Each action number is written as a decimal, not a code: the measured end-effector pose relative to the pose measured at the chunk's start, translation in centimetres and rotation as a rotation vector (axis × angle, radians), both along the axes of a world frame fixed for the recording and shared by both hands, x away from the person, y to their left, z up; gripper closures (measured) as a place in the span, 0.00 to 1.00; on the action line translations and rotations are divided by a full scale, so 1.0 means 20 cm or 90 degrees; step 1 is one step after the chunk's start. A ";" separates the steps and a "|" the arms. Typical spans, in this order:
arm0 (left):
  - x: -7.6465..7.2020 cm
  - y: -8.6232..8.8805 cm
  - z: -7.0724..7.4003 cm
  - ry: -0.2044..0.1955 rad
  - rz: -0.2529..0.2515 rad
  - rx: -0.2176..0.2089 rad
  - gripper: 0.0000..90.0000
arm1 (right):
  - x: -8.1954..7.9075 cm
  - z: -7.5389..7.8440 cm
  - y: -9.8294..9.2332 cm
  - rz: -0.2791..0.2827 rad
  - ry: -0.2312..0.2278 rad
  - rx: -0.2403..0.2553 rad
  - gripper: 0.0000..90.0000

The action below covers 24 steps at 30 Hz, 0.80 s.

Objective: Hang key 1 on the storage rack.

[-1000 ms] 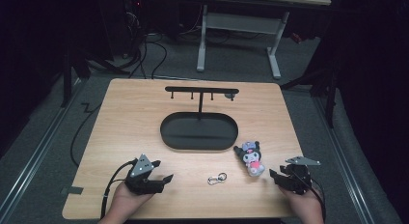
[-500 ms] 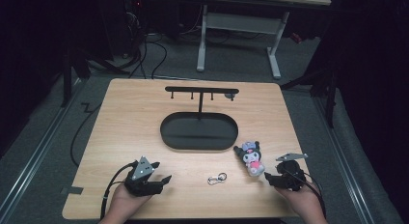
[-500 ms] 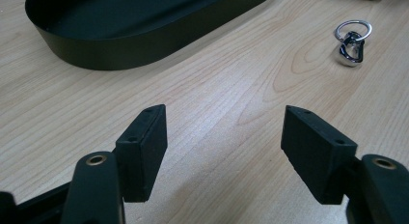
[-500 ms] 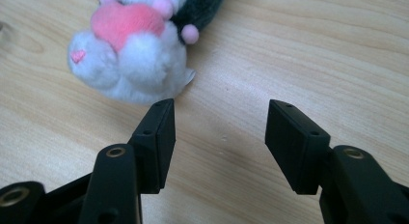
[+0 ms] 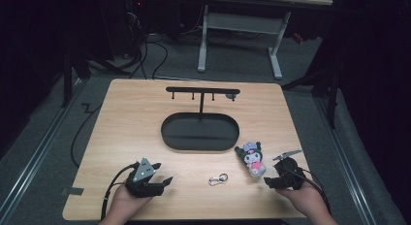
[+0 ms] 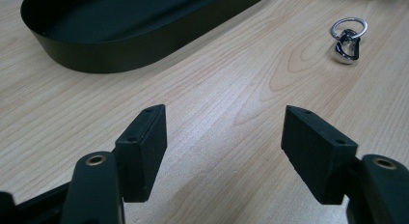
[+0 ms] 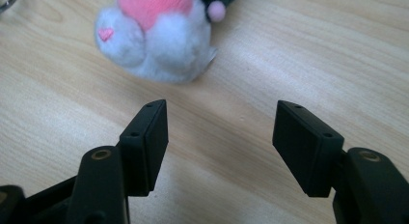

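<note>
Your right tongs (image 5: 269,182) have edged in toward the plush toy keychain (image 5: 252,157) and their jaws have just been opening, now apart with only bare bench (image 5: 126,118) between them, the toy lying just ahead near the right front edge. Your left tongs (image 5: 165,182) rest apart and empty. Nothing is gripped yet, so picking up remains; the metal clasp (image 5: 218,179) and black oval tray (image 5: 199,132) leave open room.
</note>
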<state>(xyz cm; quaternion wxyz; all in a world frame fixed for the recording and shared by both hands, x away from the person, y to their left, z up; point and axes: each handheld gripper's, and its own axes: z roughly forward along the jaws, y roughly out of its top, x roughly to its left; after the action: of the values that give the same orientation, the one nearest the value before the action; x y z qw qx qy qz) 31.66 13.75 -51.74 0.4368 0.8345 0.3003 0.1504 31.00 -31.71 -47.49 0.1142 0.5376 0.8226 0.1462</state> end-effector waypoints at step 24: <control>0.00 -0.01 -0.01 0.001 -0.012 0.008 0.37 | 0.12 -0.01 0.15 0.002 0.071 0.026 0.22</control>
<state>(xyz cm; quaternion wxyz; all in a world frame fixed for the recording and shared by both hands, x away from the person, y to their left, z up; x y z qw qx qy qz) 31.64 13.60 -51.86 0.4328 0.8401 0.2916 0.1477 33.31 -28.68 -47.69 0.0570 0.5460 0.8252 0.1326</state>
